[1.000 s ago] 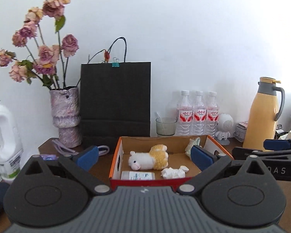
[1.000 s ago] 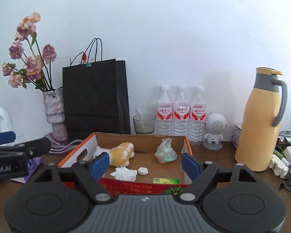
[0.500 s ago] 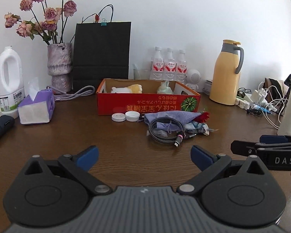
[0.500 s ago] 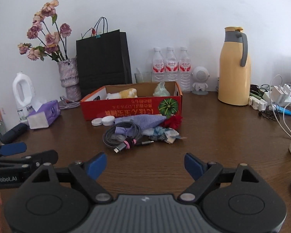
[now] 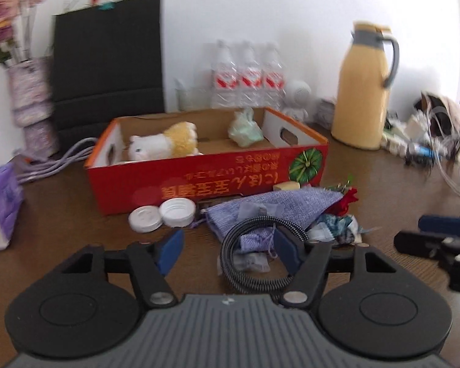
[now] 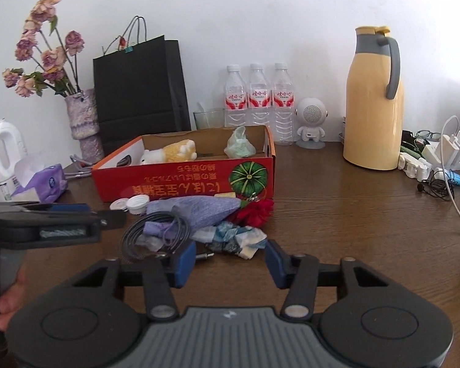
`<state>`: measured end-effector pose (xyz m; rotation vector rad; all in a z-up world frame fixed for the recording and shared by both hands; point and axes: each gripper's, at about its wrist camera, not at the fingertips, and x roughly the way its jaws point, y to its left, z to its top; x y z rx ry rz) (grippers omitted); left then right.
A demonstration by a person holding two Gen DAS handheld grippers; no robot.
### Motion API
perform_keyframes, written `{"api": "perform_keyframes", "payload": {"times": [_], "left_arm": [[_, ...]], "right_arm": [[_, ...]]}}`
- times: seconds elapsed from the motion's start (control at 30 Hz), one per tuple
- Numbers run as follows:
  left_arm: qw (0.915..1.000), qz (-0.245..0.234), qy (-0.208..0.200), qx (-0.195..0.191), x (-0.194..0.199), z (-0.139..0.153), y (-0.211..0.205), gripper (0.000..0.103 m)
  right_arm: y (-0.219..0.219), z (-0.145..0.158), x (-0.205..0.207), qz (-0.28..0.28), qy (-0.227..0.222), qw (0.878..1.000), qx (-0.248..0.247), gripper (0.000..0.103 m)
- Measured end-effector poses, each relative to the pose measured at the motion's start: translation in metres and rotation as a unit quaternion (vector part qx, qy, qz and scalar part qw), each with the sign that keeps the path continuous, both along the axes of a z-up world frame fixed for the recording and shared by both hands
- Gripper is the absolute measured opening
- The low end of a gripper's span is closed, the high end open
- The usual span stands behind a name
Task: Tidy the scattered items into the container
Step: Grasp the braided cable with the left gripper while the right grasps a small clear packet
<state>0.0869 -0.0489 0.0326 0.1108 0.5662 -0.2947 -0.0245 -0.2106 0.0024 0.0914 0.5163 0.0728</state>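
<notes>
The scattered items lie in a heap on the table (image 6: 337, 214), just in front of the red box (image 6: 184, 178): a coiled cable (image 5: 254, 254), a purple pouch (image 5: 279, 205) partly under it, a red flower (image 6: 256, 210), a crumpled patterned wrapper (image 6: 236, 236) and two white caps (image 5: 162, 214) beside the box wall. A plush toy (image 5: 165, 144) and a green bag (image 5: 245, 128) are already seen inside the box.

The left gripper (image 5: 227, 248) is held low over the near side of the cable; its jaws have just been closing, yet nothing is pressed between the pads, only the cable's near arc being framed by them. The right gripper (image 6: 230, 263) is likewise part-open, just been narrowing, with the wrapper ahead of it and nothing held.

The step in hand is judged to be the reach for the next pick. The cable would best be taken across several loops at once, so that the coil is not unwound, and the pouch beneath should be left undisturbed.
</notes>
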Motion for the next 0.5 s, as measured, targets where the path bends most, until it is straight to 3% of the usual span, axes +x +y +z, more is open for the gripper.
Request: {"api": "perform_keyframes", "payload": {"times": [0.1, 0.17, 0.2, 0.37, 0.5], "left_arm": [[0.9992, -0.021, 0.033, 0.011, 0.017, -0.013, -0.006, 0.047], [0.9984, -0.031, 0.048, 0.003, 0.022, -0.021, -0.004, 0.026], [0.9984, -0.022, 0.051, -0.004, 0.023, -0.022, 0.000, 0.009], [0.9951, -0.029, 0.037, -0.087, 0.010, -0.001, 0.029, 0.006], [0.9959, -0.010, -0.003, -0.089, -0.016, 0.025, 0.054, 0.006]], "right_arm": [[0.001, 0.002, 0.015, 0.008, -0.003, 1.000, -0.007, 0.048], [0.003, 0.005, 0.025, 0.014, -0.007, 1.000, -0.011, 0.048], [0.004, 0.005, 0.031, 0.017, -0.007, 1.000, -0.011, 0.048], [0.013, 0.004, 0.055, 0.036, -0.006, 0.999, -0.018, 0.048], [0.027, 0.003, 0.069, 0.061, -0.005, 0.998, -0.033, 0.042]]}}
